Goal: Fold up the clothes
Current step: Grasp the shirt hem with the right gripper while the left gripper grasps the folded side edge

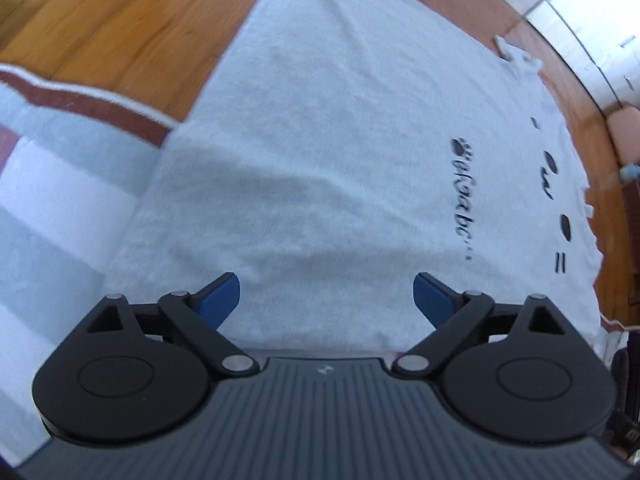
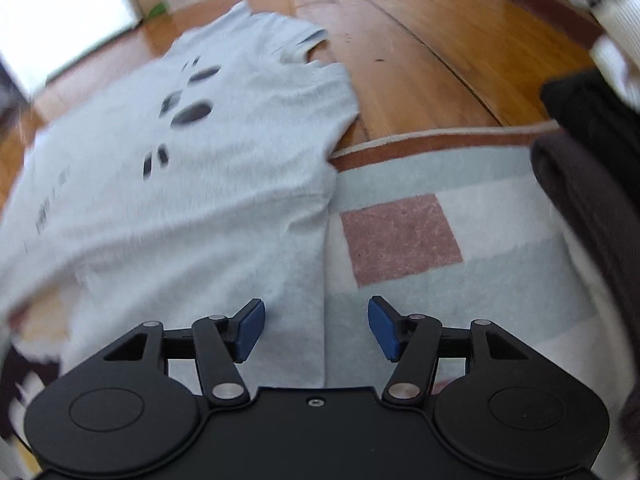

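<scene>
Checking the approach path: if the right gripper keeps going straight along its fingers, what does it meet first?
Probably the side edge of the pale T-shirt, where it lies over the patterned rug. The right gripper is open and straddles that edge. Depth is unclear and the picture is blurred.

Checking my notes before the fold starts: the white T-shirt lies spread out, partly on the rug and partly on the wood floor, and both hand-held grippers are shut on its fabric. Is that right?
Not quite. The white T-shirt lies spread across the rug and wood floor, but both wrist views show the left hand-held gripper and right hand-held gripper open, holding nothing.
</scene>
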The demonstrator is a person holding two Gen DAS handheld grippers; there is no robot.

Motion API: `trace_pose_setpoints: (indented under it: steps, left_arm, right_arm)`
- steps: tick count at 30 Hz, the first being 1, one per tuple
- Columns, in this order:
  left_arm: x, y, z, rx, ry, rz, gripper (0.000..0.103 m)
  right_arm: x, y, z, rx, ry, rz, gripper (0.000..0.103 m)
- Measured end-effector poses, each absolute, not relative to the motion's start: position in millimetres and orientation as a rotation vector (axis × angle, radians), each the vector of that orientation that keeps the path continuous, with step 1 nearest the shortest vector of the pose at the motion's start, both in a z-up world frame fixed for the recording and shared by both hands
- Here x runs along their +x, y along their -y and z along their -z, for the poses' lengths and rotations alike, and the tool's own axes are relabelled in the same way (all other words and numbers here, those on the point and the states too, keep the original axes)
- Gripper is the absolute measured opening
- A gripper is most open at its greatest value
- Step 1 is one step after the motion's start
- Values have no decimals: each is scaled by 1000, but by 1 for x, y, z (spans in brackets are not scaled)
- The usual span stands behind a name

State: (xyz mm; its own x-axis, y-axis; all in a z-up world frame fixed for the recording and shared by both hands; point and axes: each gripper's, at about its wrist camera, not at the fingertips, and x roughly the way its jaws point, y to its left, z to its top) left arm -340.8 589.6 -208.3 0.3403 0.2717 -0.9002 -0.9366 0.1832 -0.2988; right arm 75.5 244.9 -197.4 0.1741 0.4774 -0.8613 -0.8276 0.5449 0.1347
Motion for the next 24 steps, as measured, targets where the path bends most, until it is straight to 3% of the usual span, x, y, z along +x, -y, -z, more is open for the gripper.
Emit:
trace_pose_setpoints:
  steps: [4, 10, 12, 15, 17, 18, 20, 21, 24]
  left_arm:
    - [-356, -589, 206, -1041, -815, -1064, 95]
    - [-399, -576, 217, -1247, -641, -1085, 95]
    - [-414, -573, 224, -1333, -579, -1074, 92]
    - [-437, -567, 236, -1460, -482, -1054, 77]
    - [-441, -567, 237, -1485, -440, -1051, 75]
    - [-440, -567, 238, -1490, -431, -1052, 75]
    - [-437, -567, 240, -1492, -432, -1055, 73]
    - [-435, -566, 240, -1488, -443, -1058, 73]
    - [-431, -565, 243, -1477, -475, -1068, 73]
  right_arm:
    - [67, -245, 196, -430, -1049, -996, 63]
    - [66, -226, 196, -337, -1164, -1058, 64]
    - [64, -217, 196, -296, -1215, -1091, 64]
    - [61, -204, 201, -192, -1283, -1140, 65]
    - [59, -201, 203, -152, -1305, -1166, 64]
    - [57, -204, 203, -172, -1319, -1197, 60]
    - [48, -213, 201, -299, -1295, -1210, 17]
    - [43, -218, 198, -377, -1257, -1200, 8]
    - [42, -211, 163, -313, -1064, -1240, 8]
